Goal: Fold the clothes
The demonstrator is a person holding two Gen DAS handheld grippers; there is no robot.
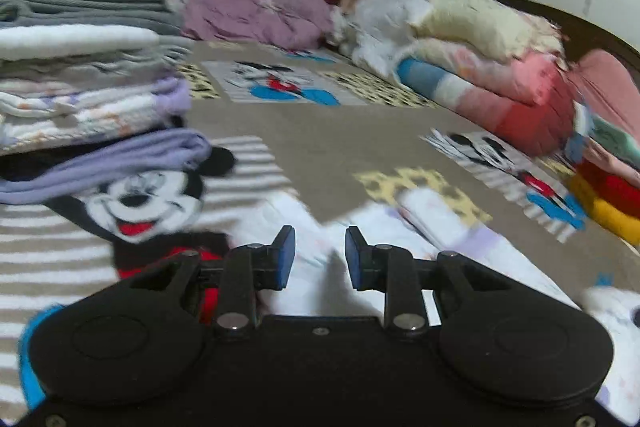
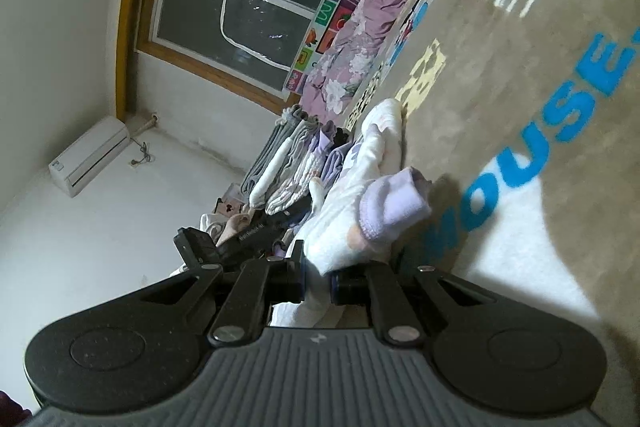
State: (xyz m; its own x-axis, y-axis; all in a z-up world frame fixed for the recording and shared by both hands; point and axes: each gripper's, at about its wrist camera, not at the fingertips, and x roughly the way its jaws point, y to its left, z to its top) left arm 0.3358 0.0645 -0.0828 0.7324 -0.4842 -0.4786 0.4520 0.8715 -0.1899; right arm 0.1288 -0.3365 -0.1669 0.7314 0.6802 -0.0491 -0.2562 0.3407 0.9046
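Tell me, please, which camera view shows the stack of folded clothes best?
The left wrist view: the stack of folded clothes fills its left side, close enough to separate grey, white and lilac layers. In the right wrist view the stack is small, distant and partly hidden behind the white garment in the right tongs.

White garment (image 1: 460,227) motion-blurred; folded stack (image 1: 80,67) cut off at left edge.

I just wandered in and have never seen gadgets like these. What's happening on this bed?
Someone is folding laundry with a pair of hand-held tongs. The right tongs are clamped on a white garment with lilac cuffs, lifting it off the beige Mickey Mouse blanket. The left tongs hover open over the same cloth. A pile of folded grey, white and lilac clothes sits alongside.
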